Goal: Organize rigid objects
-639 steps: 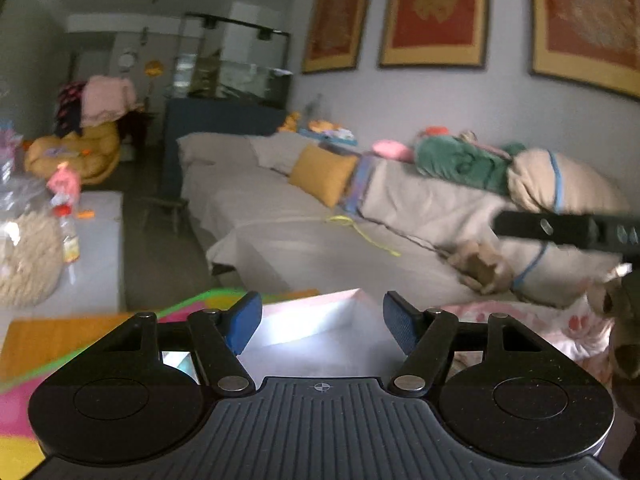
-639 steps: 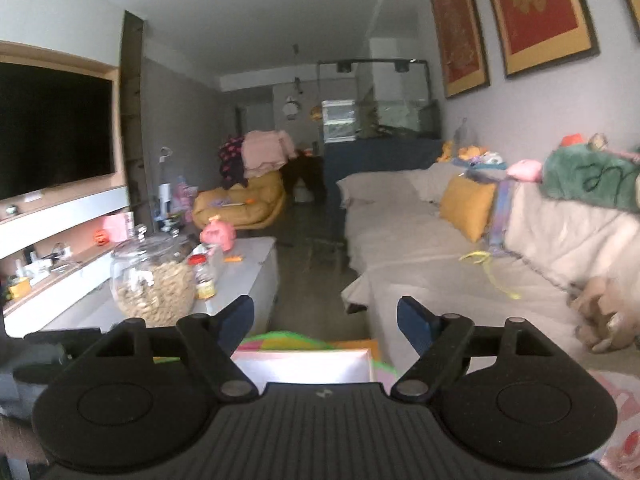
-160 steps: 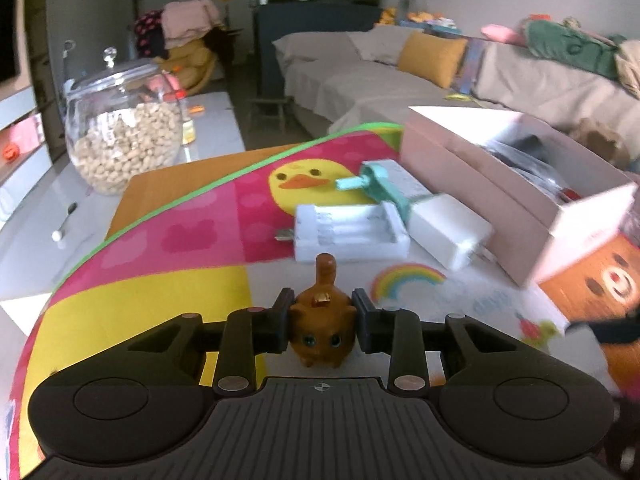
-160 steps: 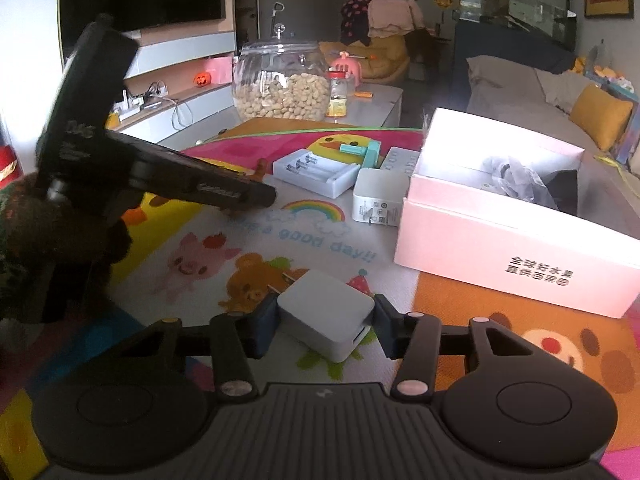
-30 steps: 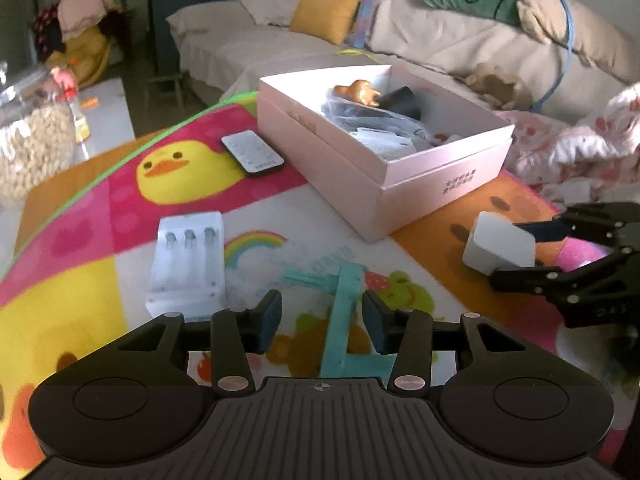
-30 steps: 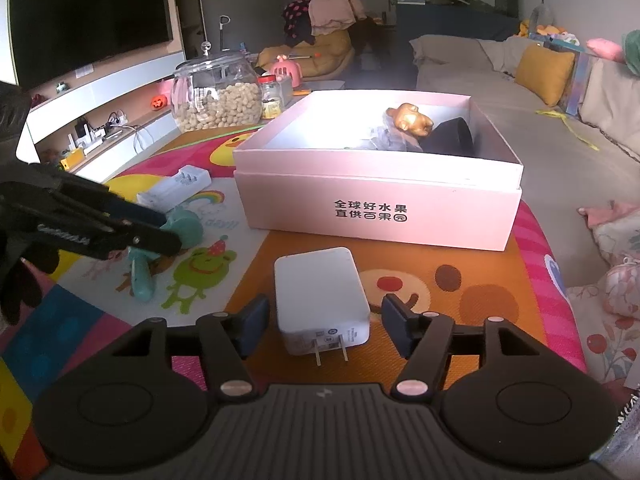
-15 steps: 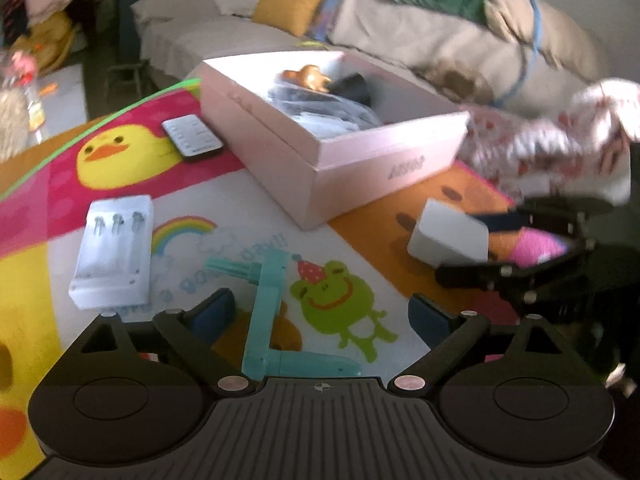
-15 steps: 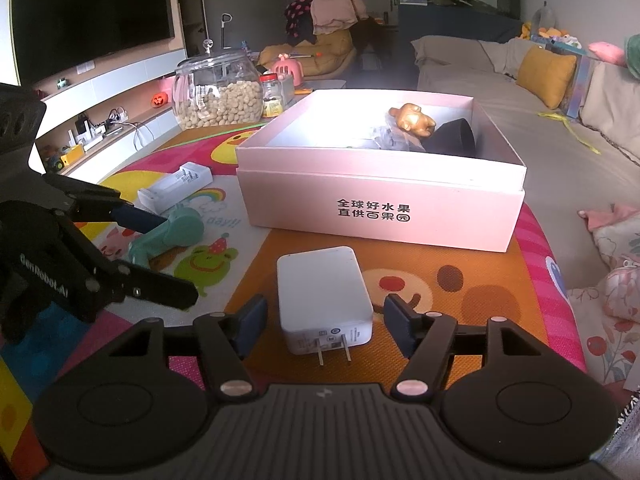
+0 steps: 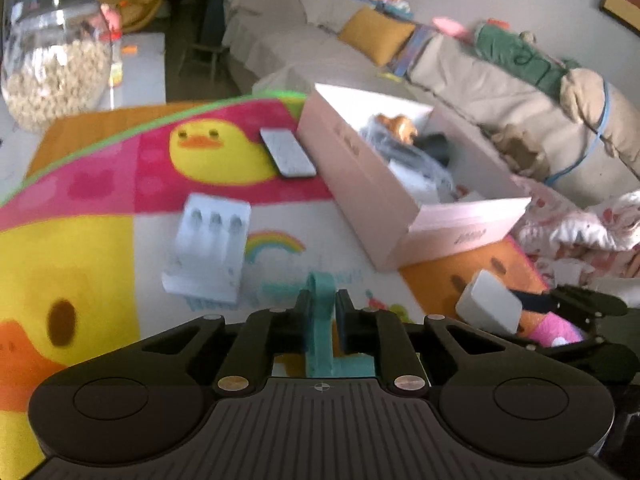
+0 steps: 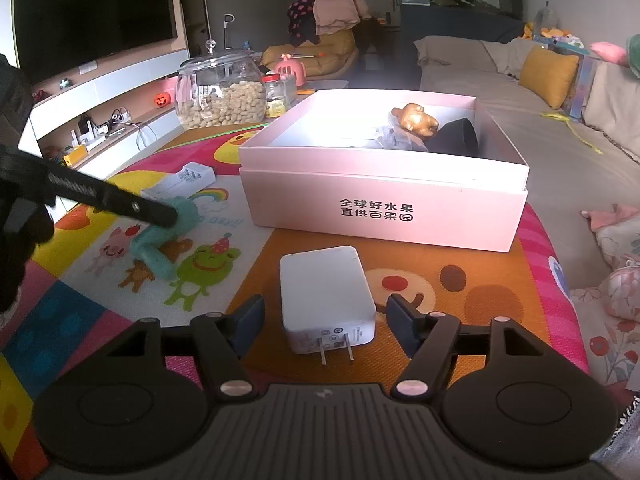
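Note:
My left gripper [image 9: 321, 305] is shut on a teal plastic piece [image 9: 319, 320], which also shows in the right wrist view [image 10: 160, 236] on the colourful play mat. My right gripper [image 10: 323, 318] is open around a white plug adapter [image 10: 326, 296] lying on the mat; the adapter also shows in the left wrist view [image 9: 488, 306]. An open pink box [image 10: 384, 200] stands behind it and holds a golden figurine [image 10: 414, 118] and a black object [image 10: 456, 138]. The box also shows in the left wrist view [image 9: 372, 184].
A white battery charger [image 9: 208, 244] and a small remote [image 9: 287, 157] lie on the mat left of the box. A glass jar of nuts [image 10: 220, 92] stands at the back. A sofa [image 10: 520, 92] runs along the right.
My left gripper has closed on the teal piece, which lay between its open fingers half a second ago. My right gripper stays open around the white adapter.

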Demonstrator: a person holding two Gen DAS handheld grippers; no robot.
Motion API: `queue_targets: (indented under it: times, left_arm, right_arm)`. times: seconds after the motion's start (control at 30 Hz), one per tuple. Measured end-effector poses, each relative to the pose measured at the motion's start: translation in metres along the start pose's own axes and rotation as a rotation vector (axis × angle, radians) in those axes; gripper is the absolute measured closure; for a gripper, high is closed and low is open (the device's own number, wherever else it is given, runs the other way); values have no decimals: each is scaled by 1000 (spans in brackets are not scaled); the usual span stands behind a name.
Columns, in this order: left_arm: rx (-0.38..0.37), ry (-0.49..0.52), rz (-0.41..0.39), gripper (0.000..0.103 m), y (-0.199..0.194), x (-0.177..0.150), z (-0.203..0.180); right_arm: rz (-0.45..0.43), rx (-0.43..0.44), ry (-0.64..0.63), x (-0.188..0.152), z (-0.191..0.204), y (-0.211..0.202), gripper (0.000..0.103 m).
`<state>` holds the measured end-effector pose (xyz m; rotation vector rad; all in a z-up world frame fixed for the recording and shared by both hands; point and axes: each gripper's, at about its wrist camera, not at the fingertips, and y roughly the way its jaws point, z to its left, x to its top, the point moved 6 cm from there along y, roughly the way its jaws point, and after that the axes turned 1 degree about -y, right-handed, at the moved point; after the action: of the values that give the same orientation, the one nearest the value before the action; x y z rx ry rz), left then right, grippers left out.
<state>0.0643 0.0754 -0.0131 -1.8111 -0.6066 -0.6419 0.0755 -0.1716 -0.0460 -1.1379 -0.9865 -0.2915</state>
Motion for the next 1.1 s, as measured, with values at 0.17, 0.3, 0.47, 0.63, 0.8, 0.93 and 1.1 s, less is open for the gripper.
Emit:
queue_targets:
  times: [0.17, 0.3, 0.47, 0.63, 0.8, 0.93, 1.1]
  left_arm:
    - [-45, -105, -20, 92, -4, 10, 11]
    - [-35, -86, 16, 92, 3, 1, 7]
    - [-50, -37, 58, 86, 13, -14, -4]
    - [-73, 73, 74, 85, 16, -20, -28]
    - [-121, 107, 116, 85, 20, -21, -40]
    - [-98, 141, 119, 85, 20, -23, -47]
    - [61, 298, 91, 83, 21, -29, -59]
  right_arm:
    - [0, 1, -1, 0, 0, 0, 34]
    - [0, 1, -1, 0, 0, 0, 34]
    - [0, 0, -1, 0, 0, 0, 34]
    - [1, -1, -3, 0, 0, 0, 34]
    - [1, -1, -5, -1, 1, 0, 34]
    - [1, 0, -4, 0, 1, 0, 34]
    - [-1, 4, 1, -1, 0, 0, 34]
